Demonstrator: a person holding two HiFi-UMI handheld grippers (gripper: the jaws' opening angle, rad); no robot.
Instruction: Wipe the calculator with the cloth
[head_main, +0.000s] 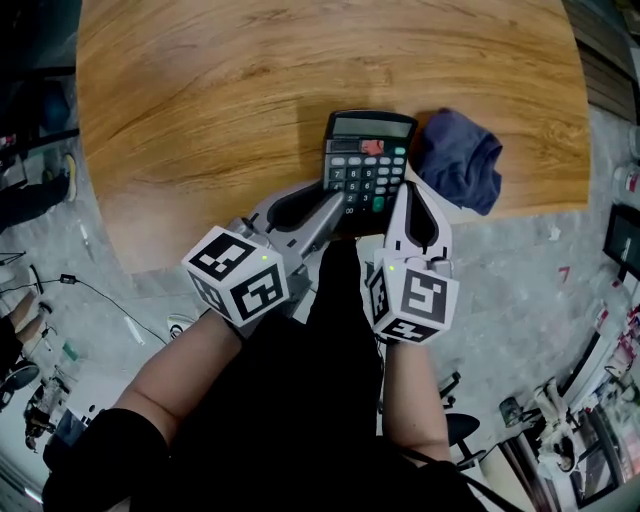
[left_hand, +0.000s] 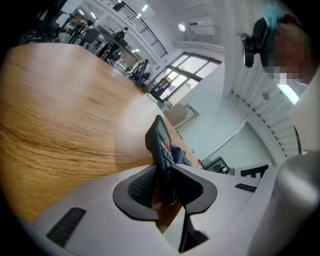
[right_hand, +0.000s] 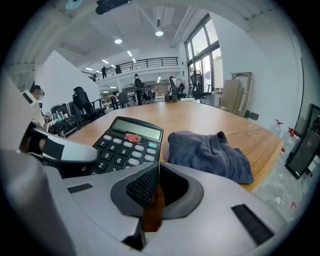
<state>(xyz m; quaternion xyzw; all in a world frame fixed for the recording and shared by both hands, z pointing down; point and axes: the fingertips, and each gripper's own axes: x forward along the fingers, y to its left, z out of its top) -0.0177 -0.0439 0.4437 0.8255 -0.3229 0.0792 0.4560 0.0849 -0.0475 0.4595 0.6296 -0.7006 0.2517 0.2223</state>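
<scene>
Fingers (left_hand: 142, 186) of our left gripper (left_hand: 164, 172) are clamped on the near left corner of the black rectangular desk calculator (head_main: 368, 165), whose thin body sits squeezed between the two dark ribbed pads (left_hand: 192, 187). Beside it, our right gripper (right_hand: 159, 167) has its fingers pressed together with nothing between them, only a sliver of wood showing in the slot below the tips. It hangs at the calculator's near right corner, and we cannot tell whether it touches the table. We see the calculator lying keys-up at the near edge of the rounded light-brown wooden table (head_main: 250, 90), right in front of us, with its grey display (head_main: 372, 127) at the far end and one red key (head_main: 372, 147) just below that display. Just to its right the crumpled dark blue cloth (head_main: 460, 160) rests in a heap close to the table's right edge, apart from both grippers; we cannot say whether it touches the calculator. Past these the wood grain runs on to the far rim. Beyond the table we make out a bright hall with a railed balcony (right_hand: 145, 62), tall windows (right_hand: 202, 55) and ceiling lights (right_hand: 159, 33).
</scene>
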